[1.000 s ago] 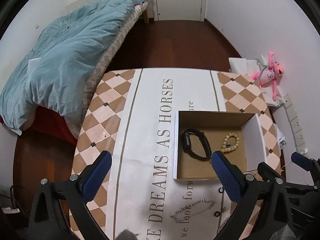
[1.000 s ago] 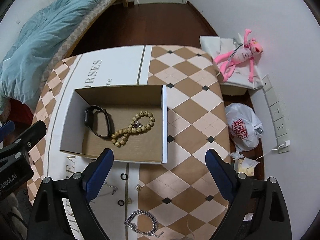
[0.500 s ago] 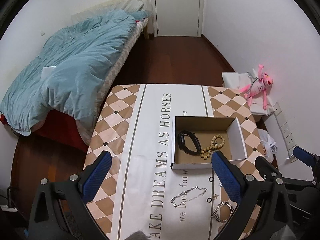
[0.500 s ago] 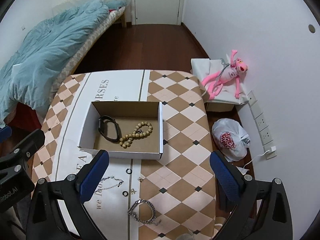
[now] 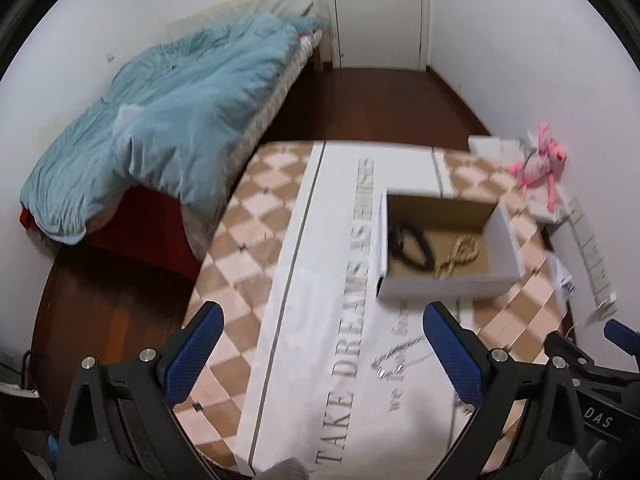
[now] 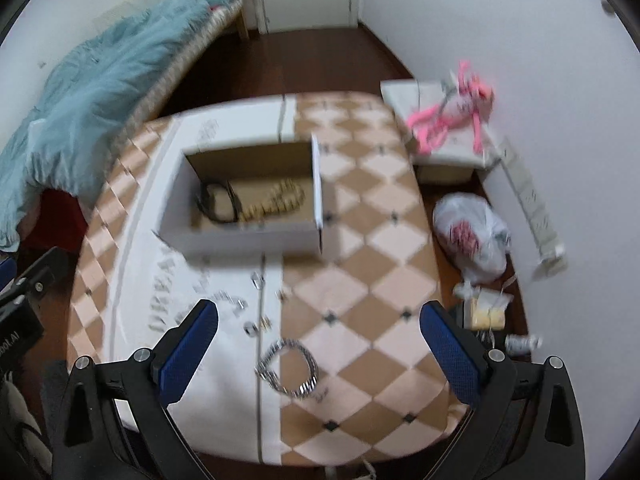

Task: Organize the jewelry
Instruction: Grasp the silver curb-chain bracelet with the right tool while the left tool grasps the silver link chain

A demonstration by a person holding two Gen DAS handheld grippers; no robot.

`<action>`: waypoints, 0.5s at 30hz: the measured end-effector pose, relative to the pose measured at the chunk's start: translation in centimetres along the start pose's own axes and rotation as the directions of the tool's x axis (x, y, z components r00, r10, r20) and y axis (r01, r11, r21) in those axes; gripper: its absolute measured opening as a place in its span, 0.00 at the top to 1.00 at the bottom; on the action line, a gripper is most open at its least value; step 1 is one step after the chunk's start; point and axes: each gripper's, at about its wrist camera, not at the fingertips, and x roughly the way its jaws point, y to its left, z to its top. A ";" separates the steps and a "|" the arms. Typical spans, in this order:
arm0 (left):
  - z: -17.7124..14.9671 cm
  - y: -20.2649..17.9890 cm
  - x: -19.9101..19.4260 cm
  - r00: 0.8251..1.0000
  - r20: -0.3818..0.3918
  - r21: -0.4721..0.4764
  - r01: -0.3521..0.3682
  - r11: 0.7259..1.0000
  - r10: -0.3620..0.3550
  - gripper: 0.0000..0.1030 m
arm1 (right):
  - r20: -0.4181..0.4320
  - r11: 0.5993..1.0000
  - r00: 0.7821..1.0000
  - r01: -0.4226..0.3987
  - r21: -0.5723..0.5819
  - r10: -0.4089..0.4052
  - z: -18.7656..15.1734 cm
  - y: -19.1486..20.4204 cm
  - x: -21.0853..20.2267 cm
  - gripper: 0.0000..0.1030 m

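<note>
An open cardboard box (image 6: 256, 238) (image 5: 500, 236) stands on the checkered table; inside lie a black wristband (image 6: 216, 200) (image 5: 412, 246) and a string of wooden beads (image 6: 280, 200) (image 5: 460, 256). In front of the box a silver chain bracelet (image 6: 290, 368), a thin silver chain (image 5: 400, 354) and small rings (image 6: 250, 328) lie loose on the cloth. My right gripper (image 6: 318, 348) is open, high over the bracelet, holding nothing. My left gripper (image 5: 320, 350) is open and empty above the white printed strip. Both views are blurred.
A bed with a blue quilt (image 5: 160, 128) borders the table on the left. At the right wall lie a pink plush toy (image 6: 452, 116) on a white box, a plastic bag (image 6: 472, 236) and a power strip (image 6: 536, 216). A door (image 5: 380, 12) is at the far end.
Both grippers have pulled back and up from the box, so the table looks smaller and the loose jewelry in front of the box has come into view. Both stay open.
</note>
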 end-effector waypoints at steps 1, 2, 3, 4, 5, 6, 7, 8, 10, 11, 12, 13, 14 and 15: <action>-0.7 0.0 0.6 1.000 -0.012 0.002 -0.002 1.000 0.002 0.01 | -0.028 1.000 1.000 -0.008 0.018 0.009 -0.9 -0.5 1.3 0.01; -1.5 -0.1 1.4 1.000 -0.024 0.005 -0.009 1.000 0.009 0.01 | -0.050 1.000 0.999 -0.006 0.027 0.008 -1.5 -0.8 2.3 0.01; -2.2 -0.2 2.3 0.999 -0.044 0.014 -0.020 1.000 0.021 0.01 | -0.079 0.999 0.997 -0.008 0.040 0.011 -2.5 -1.1 3.7 0.01; -2.8 -0.4 2.8 0.998 -0.059 0.023 -0.023 0.999 0.024 0.01 | -0.101 0.999 0.995 -0.012 0.052 0.018 -3.2 -1.3 4.8 0.01; -3.6 -0.6 3.7 0.997 -0.077 0.037 -0.026 0.999 0.029 0.01 | -0.141 0.998 0.990 0.001 0.069 0.009 -4.0 -1.5 6.0 0.01; -4.3 -0.7 4.5 0.995 -0.095 0.051 -0.036 0.998 0.040 0.01 | -0.160 0.997 0.987 0.000 0.082 0.013 -4.8 -1.7 7.3 0.02; -4.8 -0.9 5.2 0.993 -0.112 0.065 -0.038 0.997 0.045 0.01 | -0.176 0.996 0.984 0.003 0.090 0.013 -5.6 -1.8 8.3 0.08; -5.4 -1.0 5.8 0.991 -0.123 0.077 -0.039 0.996 0.048 0.01 | -0.188 0.996 0.982 0.006 0.094 0.011 -6.1 -1.9 9.1 0.17; -6.2 -1.1 6.5 0.988 -0.141 0.093 -0.048 0.995 0.061 0.01 | -0.208 0.995 0.978 0.006 0.098 0.015 -7.2 -1.8 10.4 0.28; -6.7 -1.1 6.8 0.986 -0.153 0.099 -0.044 0.994 0.059 0.01 | -0.185 0.997 0.983 0.021 0.073 -0.008 -7.6 -1.4 10.5 0.34; -7.0 -1.2 7.0 0.985 -0.161 0.100 -0.042 0.994 0.057 0.01 | -0.169 0.998 0.985 0.036 0.048 -0.027 -7.8 -0.9 10.5 0.35; -7.3 -1.2 7.2 0.985 -0.166 0.103 -0.038 0.994 0.055 0.01 | -0.158 0.998 0.986 0.054 0.031 -0.049 -8.1 -0.6 10.5 0.35; -7.7 -1.3 7.4 0.984 -0.172 0.108 -0.033 0.994 0.051 0.01 | -0.143 0.998 0.988 0.056 0.025 -0.052 -8.3 -0.4 10.4 0.40; -7.8 -1.4 7.6 0.982 -0.181 0.112 -0.027 0.993 0.048 0.01 | -0.117 0.999 0.992 0.051 0.010 -0.050 -8.5 -0.1 10.2 0.45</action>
